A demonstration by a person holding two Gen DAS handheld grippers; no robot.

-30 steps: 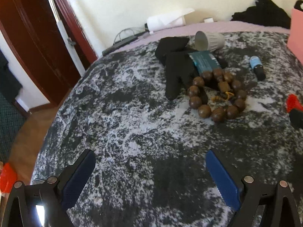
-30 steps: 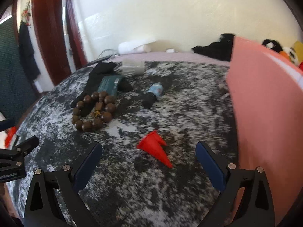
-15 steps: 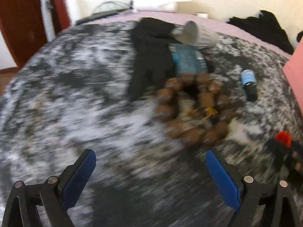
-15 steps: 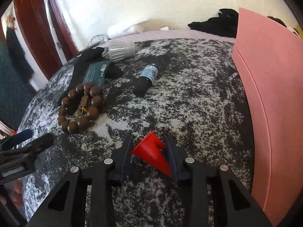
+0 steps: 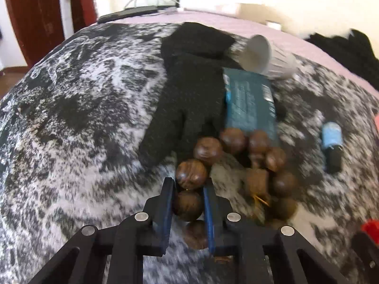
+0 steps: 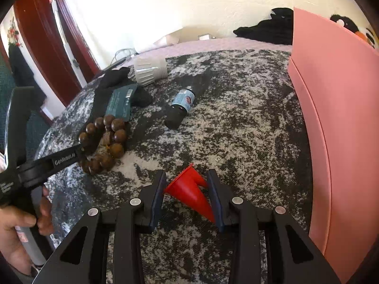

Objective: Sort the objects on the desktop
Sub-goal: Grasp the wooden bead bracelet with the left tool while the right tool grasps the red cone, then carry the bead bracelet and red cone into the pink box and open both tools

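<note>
"GenRobot.AI" in white on the left tongs (image 6: 81,150) arm, other labels unreadable

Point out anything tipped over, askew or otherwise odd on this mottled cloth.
The white ribbed cup lies on its side, mouth toward the black glove. The small blue-labelled bottle also lies flat. The teal packet sits half on the glove, with the wooden bead bracelet overlapping its near end. No spill is visible.

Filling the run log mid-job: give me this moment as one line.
left gripper: shut on bead bracelet | right gripper: shut on red cone | both on mat | pink box at right
</note>
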